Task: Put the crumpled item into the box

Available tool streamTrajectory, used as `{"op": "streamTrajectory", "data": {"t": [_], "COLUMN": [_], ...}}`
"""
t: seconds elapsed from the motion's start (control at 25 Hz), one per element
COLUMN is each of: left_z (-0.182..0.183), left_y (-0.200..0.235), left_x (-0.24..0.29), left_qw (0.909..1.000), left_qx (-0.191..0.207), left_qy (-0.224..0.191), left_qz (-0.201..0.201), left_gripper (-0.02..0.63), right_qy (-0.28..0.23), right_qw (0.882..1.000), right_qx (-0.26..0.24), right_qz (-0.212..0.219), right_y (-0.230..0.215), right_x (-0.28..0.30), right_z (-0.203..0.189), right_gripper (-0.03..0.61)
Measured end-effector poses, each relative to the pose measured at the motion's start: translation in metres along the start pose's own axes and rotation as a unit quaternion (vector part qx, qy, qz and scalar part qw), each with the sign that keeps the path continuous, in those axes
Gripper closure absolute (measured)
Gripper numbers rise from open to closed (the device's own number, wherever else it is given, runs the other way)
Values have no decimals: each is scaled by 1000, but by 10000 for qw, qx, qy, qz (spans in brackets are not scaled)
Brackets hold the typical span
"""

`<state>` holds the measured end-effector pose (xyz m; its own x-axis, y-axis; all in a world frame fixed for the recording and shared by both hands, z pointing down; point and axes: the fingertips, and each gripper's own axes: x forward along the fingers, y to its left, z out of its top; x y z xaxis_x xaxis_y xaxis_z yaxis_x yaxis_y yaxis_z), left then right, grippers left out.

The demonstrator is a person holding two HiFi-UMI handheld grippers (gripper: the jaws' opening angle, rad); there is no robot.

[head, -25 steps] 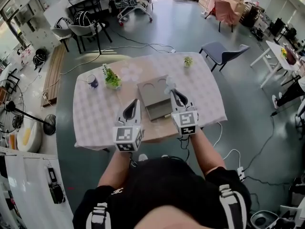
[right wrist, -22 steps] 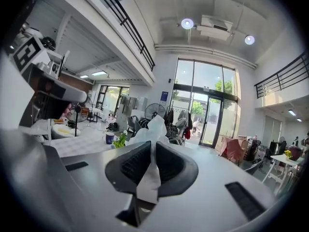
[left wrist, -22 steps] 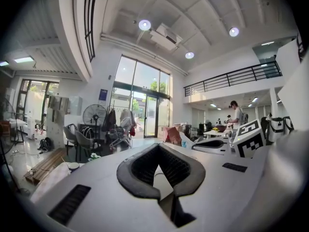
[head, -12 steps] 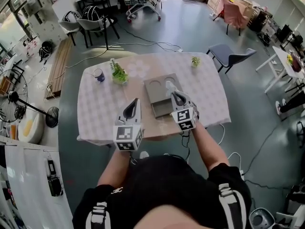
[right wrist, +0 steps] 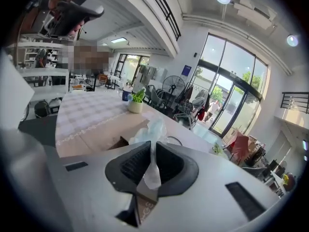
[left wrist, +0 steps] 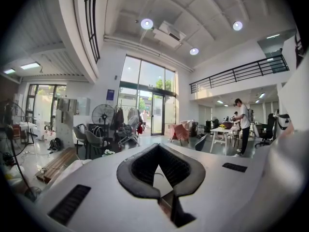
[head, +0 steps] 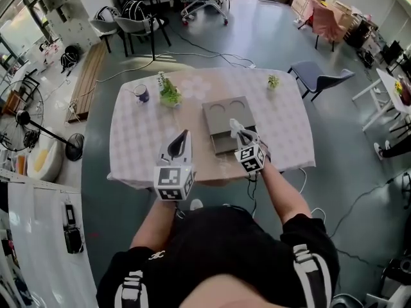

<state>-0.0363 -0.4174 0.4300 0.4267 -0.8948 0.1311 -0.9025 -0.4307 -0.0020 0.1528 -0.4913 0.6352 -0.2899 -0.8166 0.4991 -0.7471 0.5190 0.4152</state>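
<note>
While my right hand-held gripper (right wrist: 150,149) pinches the crumpled item (right wrist: 153,128) in narrow jaws above the box (head: 225,111) by the desk's (head: 138,146) near edge, only the drop seems left; my left hand-held gripper (head: 183,135) hangs closed, empty.

No words or numbers could be read anywhere. The far blue sign (left wrist: 110,94) was too small to make out.
</note>
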Motion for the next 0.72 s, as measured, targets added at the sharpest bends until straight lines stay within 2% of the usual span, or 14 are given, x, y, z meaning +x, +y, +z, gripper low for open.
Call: {"op": "streamTrajectory", "data": {"t": [0.2,0.4,0.72], "left_z": [-1,-7,-13], "left_y": [7,10,20], "left_x": [-7,-12,-21], "left_qw": [10000,9998,9993], "left_qx": [20,-7,-31], "left_qy": [18,84,163], "left_qz": [84,189,350], "left_gripper": [612,611,612], "right_qy": [151,223,772], "right_qw": [9997,9973,9886], "right_qx": [-50,-388,-672], "right_qz": [174,575,1103], "right_y": [10,22,35], "right_x": [12,21,37], "right_z": [-19,-35,-63], "right_gripper": [543,545,545]}}
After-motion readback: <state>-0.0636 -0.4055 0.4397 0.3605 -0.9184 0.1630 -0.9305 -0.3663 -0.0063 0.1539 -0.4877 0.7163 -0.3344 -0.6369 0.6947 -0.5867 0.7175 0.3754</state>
